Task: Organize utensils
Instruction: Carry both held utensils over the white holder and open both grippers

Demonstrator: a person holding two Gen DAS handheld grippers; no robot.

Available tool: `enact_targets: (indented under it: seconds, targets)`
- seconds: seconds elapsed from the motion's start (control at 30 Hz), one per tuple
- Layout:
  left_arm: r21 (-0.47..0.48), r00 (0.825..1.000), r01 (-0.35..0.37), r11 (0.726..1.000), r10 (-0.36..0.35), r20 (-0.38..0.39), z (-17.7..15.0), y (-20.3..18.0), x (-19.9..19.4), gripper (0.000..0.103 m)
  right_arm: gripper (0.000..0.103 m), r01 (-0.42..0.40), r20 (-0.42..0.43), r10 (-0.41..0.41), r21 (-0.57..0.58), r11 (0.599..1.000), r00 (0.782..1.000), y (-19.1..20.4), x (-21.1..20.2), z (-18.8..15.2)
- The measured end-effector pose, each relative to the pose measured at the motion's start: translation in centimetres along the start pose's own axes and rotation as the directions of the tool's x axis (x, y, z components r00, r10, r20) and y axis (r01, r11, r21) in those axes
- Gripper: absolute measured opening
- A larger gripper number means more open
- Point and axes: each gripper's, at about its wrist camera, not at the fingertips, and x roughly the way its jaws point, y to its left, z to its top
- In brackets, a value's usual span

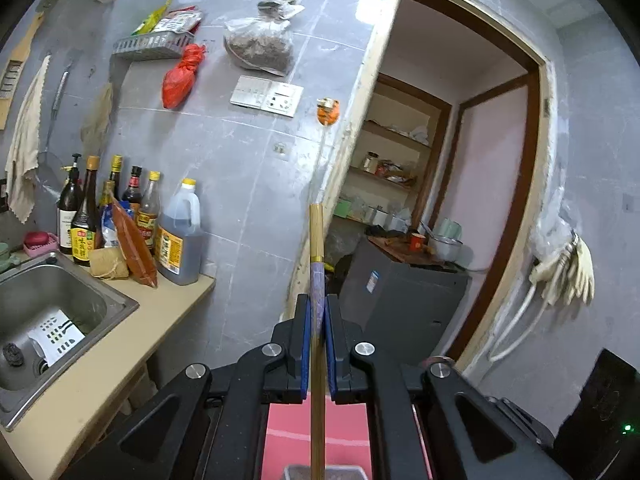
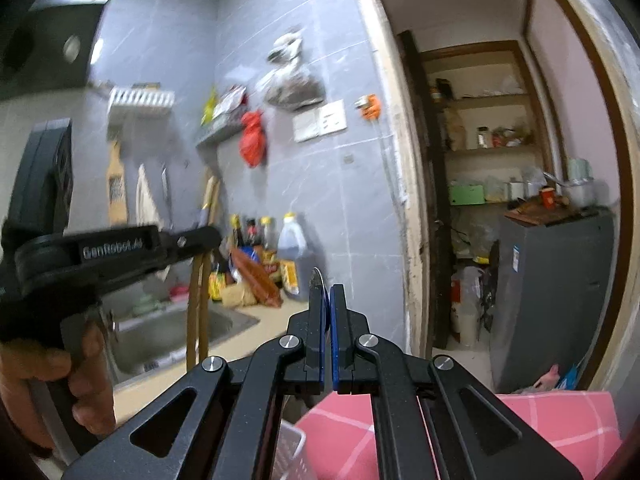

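Gripping a pair of wooden chopsticks (image 1: 316, 264) upright, the left gripper (image 1: 318, 312) is pinching their purple-patterned band, probably carrying them to a holder. Beside it, the right gripper (image 2: 329, 300) is closing narrowly on a thin metal utensil (image 2: 318, 280), its shiny rounded edge poking above the pads.

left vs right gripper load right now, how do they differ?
The left gripper is shut on chopsticks: long wooden sticks reaching far past its fingers and running back below them. The right gripper is shut on a thin metal utensil, of which only a short rounded edge shows above its fingers; what kind it is cannot be told. Shared: both are closed, each load standing roughly upright between blue pads.
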Motion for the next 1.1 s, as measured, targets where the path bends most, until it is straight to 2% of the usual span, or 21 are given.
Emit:
enact_targets:
  seconds: [0.3, 0.5, 0.83, 1.0, 1.1]
  targets:
    - [0.003, 0.999, 0.032, 0.999, -0.032, -0.04, -2.9, 1.2, -0.9, 0.007, 0.003, -0.058, -0.098, 0.06, 0.022, 0.998, 0.993, 0.1, 0.0, -2.2]
    - [0.019, 0.993, 0.053, 0.998, -0.05, -0.111, -4.4, 1.5, -1.4, 0.007, 0.003, -0.072, -0.145, 0.078, 0.048, 0.996, 0.986, 0.0, 0.0, -3.3]
    - [-0.01, 0.975, 0.074, 0.997, -0.074, -0.209, -5.6, 2.3, -2.1, 0.007, 0.004, -0.088, -0.19, 0.108, 0.109, 0.99, 0.976, -0.5, -0.6, -3.8]
    - [-0.008, 0.969, 0.092, 0.996, -0.092, -0.231, -5.7, 2.4, -2.7, 0.007, 0.009, -0.098, -0.207, 0.126, 0.139, 0.985, 0.97, -0.6, -1.0, -4.0]
    - [0.003, 0.964, 0.094, 0.996, -0.09, -0.249, -5.7, 2.3, -2.9, 0.008, 0.019, -0.097, -0.204, 0.127, 0.151, 0.984, 0.971, -0.6, -1.6, -4.0]
